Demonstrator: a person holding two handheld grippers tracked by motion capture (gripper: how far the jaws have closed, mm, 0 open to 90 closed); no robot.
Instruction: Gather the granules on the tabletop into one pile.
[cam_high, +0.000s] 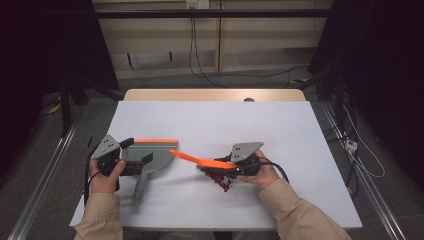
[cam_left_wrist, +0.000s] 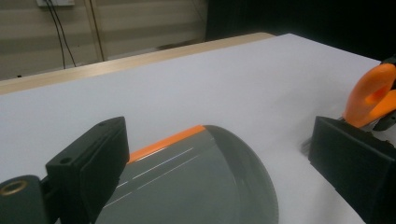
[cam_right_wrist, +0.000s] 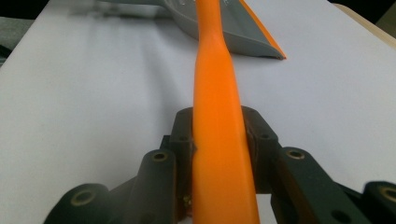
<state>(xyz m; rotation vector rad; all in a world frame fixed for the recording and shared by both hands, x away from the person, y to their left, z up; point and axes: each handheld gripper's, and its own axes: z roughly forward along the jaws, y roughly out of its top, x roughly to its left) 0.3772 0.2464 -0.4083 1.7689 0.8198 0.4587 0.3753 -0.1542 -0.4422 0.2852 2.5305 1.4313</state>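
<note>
Orange plastic brush handle (cam_right_wrist: 219, 135), long and flat, sits pinched between the two black jaws of the right gripper (cam_right_wrist: 218, 128); the jaws press against both of its sides. In the high view the handle slants up and leftward from the right gripper (cam_high: 220, 167), and its tip reaches over the near corner of a grey plastic dustpan (cam_high: 150, 157). Dark red bristles (cam_high: 220, 181) hang below the gripper and touch the white tabletop (cam_high: 280, 125), roughly midway along its near edge and a little back from it.

Left gripper (cam_high: 131, 161) has its jaws spread apart, one on each side of the dustpan's rounded rear. In the left gripper view, the grey pan (cam_left_wrist: 196, 186) lies between the open jaws of that gripper (cam_left_wrist: 219, 163), and whether they touch it cannot be told. An orange strip (cam_high: 156, 141) runs along the pan's far lip, facing the far edge of the tabletop. The pan's grey handle (cam_high: 140, 187) points toward the near left corner.

A hand (cam_high: 102, 180) holds the left gripper, another hand (cam_high: 265, 176) the right, both in beige sleeves (cam_high: 300, 215).
</note>
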